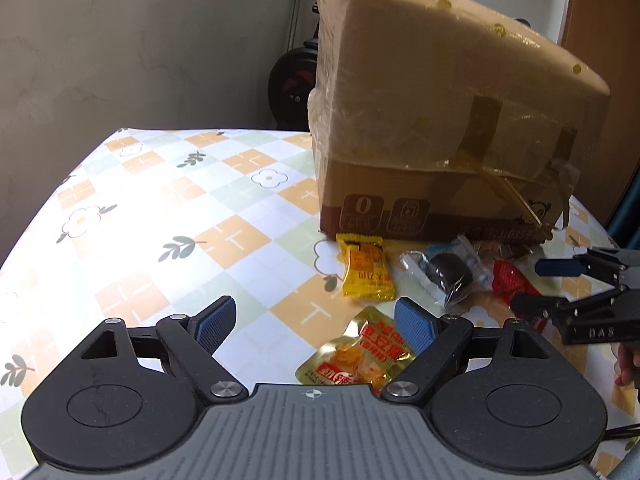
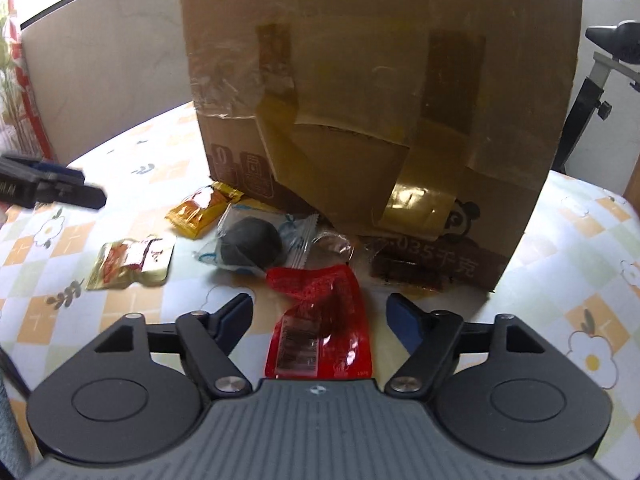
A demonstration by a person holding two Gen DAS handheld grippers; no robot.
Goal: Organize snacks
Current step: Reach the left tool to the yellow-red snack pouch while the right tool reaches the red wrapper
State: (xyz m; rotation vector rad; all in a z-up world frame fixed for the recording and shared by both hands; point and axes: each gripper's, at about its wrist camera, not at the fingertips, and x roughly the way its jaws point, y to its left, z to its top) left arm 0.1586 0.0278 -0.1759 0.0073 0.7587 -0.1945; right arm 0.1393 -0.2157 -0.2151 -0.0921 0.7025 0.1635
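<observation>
On the flower-patterned tablecloth [image 1: 168, 184], snack packets lie strewn at the near foot of a taped cardboard box [image 2: 372, 92]. The right gripper [image 2: 320, 316] straddles a red packet [image 2: 320, 320], pads apart from it. The left gripper [image 1: 316, 324], spread wide, hovers with a gold pouch [image 1: 360, 352] beside its right pad, holding nothing.

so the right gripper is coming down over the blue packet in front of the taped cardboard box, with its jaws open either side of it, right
Not quite: the packet is red, not blue. The right wrist view shows the red packet lying between the open jaws of the right gripper, in front of the taped cardboard box. The pads are not pressing on it yet.
</observation>
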